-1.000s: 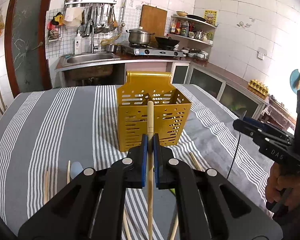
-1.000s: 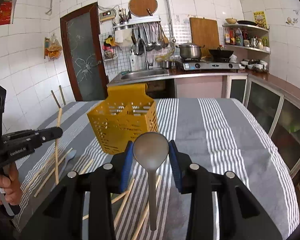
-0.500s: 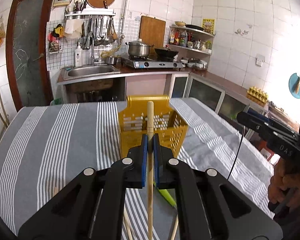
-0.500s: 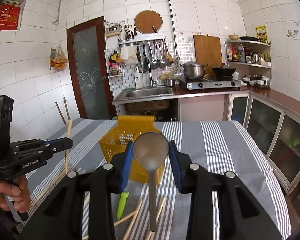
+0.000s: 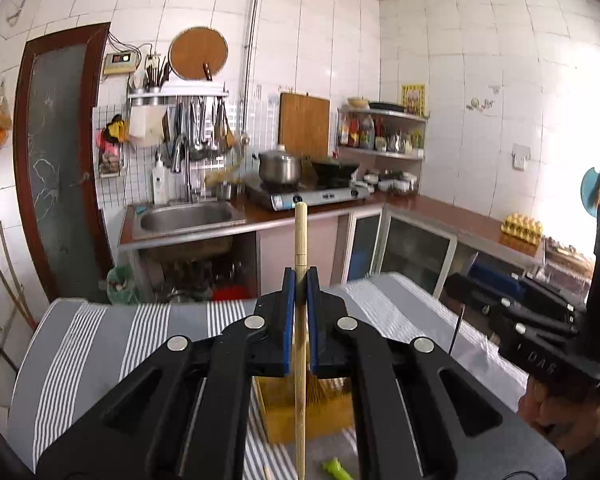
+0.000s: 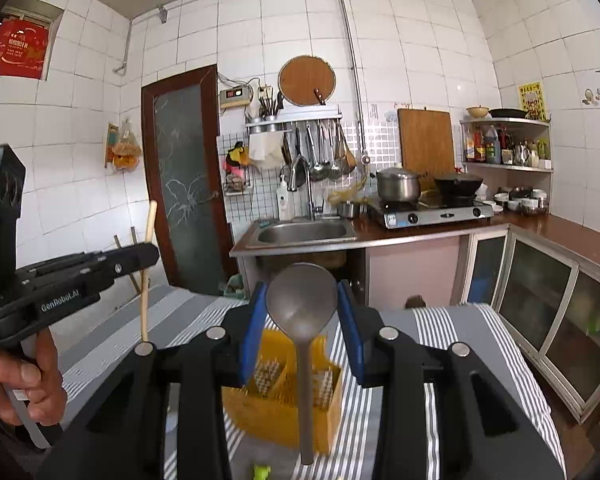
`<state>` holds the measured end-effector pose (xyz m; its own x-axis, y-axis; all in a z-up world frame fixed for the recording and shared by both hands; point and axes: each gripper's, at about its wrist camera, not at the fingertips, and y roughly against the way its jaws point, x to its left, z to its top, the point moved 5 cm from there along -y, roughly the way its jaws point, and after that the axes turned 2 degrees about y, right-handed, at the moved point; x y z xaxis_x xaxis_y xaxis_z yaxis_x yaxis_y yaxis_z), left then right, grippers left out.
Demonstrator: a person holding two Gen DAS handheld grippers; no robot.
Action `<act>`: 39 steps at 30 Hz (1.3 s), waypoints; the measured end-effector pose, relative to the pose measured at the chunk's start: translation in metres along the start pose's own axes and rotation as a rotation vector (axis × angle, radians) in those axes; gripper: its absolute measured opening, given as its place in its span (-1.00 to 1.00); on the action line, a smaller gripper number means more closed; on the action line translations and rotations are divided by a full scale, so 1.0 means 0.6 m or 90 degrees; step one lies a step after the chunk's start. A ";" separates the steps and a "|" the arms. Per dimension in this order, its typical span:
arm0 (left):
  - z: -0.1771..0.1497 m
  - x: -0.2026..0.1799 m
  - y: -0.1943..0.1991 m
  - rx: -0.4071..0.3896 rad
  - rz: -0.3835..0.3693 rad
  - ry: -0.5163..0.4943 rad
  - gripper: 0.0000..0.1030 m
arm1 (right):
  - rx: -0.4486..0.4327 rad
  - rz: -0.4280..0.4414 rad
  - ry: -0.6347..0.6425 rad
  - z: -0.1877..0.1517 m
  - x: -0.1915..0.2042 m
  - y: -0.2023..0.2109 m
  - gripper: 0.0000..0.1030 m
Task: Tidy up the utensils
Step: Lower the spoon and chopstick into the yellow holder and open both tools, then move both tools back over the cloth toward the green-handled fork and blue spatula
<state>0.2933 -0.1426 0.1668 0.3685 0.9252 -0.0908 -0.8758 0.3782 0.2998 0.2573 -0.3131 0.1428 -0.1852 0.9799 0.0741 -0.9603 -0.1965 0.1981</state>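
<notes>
My left gripper (image 5: 299,280) is shut on a wooden chopstick (image 5: 300,380) that stands upright between the pads, high above the table. The yellow slotted utensil basket (image 5: 300,412) sits below it on the striped cloth. My right gripper (image 6: 302,304) is shut on a grey metal spoon (image 6: 302,304), bowl up, handle hanging down over the basket (image 6: 284,412). The left gripper with its chopstick (image 6: 146,276) also shows at the left of the right wrist view. The right gripper shows at the right edge of the left wrist view (image 5: 520,320).
A grey striped tablecloth (image 5: 112,344) covers the table. A green-handled utensil (image 5: 336,468) and a loose chopstick (image 5: 268,472) lie on it in front of the basket. Kitchen counter, sink (image 5: 188,216) and stove stand beyond the table's far edge.
Both grippers have risen and tilted up with their loads. The basket has dropped from mid-frame to below the fingers in both views.
</notes>
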 end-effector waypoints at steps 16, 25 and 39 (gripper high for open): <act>0.007 0.052 -0.154 -0.027 0.028 0.029 -0.92 | 0.006 0.006 -0.010 0.003 -0.003 -0.131 -0.31; -0.054 0.068 -0.170 0.018 0.034 0.038 -0.37 | 0.070 0.000 -0.047 -0.054 -0.027 -0.176 0.25; -0.183 0.209 0.049 0.076 0.133 0.046 -0.07 | 0.152 -0.112 -0.059 -0.173 -0.088 0.033 0.26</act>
<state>0.2792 -0.0122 0.0598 0.1573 0.9842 -0.0812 -0.8862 0.1769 0.4281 0.2266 -0.3649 0.0414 0.0106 0.9944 0.1054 -0.8977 -0.0370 0.4390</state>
